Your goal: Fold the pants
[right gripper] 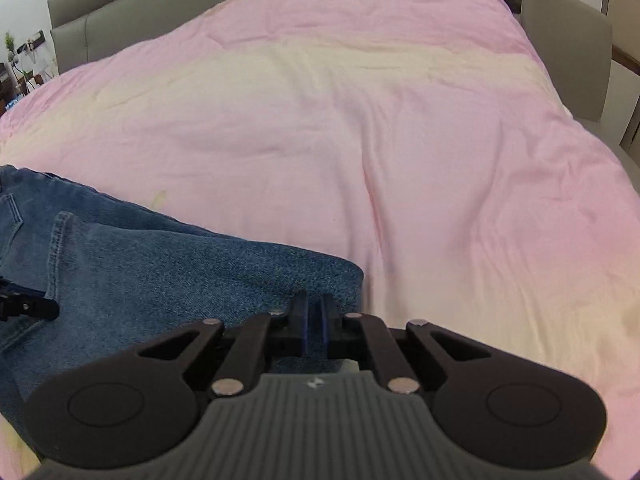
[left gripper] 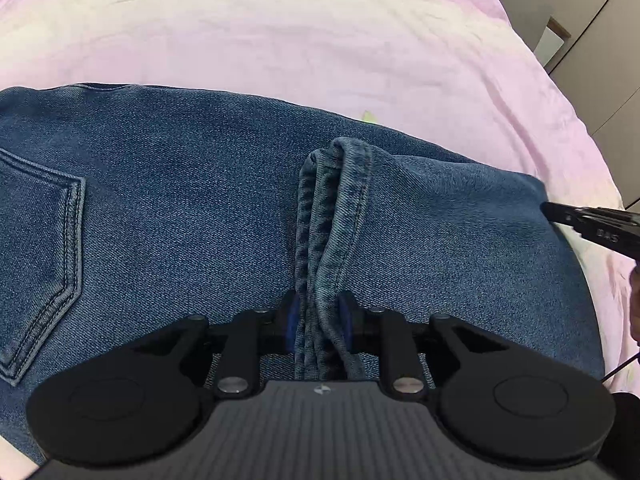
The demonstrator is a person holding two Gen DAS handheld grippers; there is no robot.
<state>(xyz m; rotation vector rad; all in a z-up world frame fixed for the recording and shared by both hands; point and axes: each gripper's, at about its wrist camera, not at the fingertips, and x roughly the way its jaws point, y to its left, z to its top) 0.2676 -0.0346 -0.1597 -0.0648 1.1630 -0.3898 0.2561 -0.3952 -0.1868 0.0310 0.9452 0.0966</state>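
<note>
Blue denim pants (left gripper: 180, 200) lie folded on a pink bed cover (left gripper: 320, 40), back pocket (left gripper: 40, 240) at the left. My left gripper (left gripper: 318, 312) is shut on a bunched hem of the pants (left gripper: 332, 208), which stands up between the fingers. My right gripper (right gripper: 314, 312) is shut at the right edge of the pants (right gripper: 200, 272); whether denim is pinched between its fingers is hidden. The right gripper also shows at the right edge of the left wrist view (left gripper: 592, 224), and the left gripper at the left edge of the right wrist view (right gripper: 28, 306).
The pink and cream cover (right gripper: 400, 140) spreads far beyond the pants. A grey headboard (right gripper: 120, 12) runs along the back, a grey upholstered panel (right gripper: 568, 48) stands at the right, and cabinets (left gripper: 600, 60) are beyond the bed's right side.
</note>
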